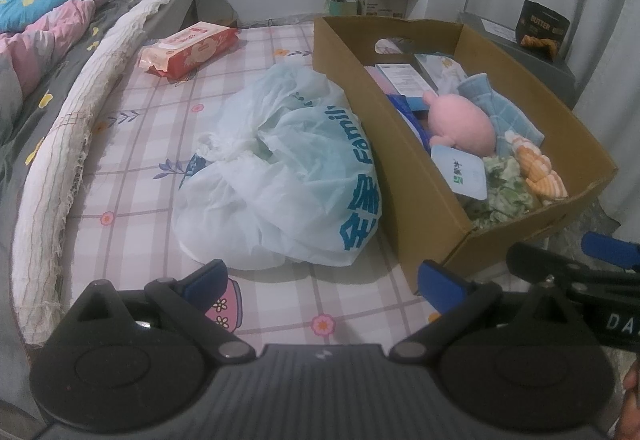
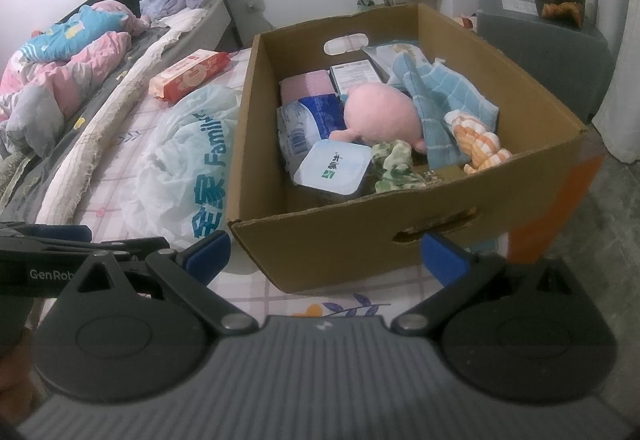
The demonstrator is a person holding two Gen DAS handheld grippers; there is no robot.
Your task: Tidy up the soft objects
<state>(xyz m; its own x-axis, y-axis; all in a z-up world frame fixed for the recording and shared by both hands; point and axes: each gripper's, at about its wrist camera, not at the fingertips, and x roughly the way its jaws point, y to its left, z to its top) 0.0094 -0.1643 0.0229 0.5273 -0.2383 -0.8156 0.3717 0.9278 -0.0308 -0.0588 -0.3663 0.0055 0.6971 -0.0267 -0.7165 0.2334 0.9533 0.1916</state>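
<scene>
Both grippers hover low over the mattress [image 1: 132,200], near edge. Left gripper [image 1: 320,280] jaws wide apart, nothing btwn them; right gripper [image 2: 324,252] same, wide & empty, just short of the cardboard box [image 2: 360,240]. Box holds the soft stuff: pink plush toy [image 2: 380,116] in the middle, blue towel [image 2: 444,108] right of it, orange striped cloth [image 2: 480,146], green cloth [image 2: 394,164]. Plastic bag [image 1: 288,176] lies touching the box's left side; red wipes pack [image 1: 188,48] farther back.

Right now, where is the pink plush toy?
The pink plush toy lies inside the cardboard box, mid-box in the right wrist view, between the blue checked towel and the white lidded tub.
</scene>
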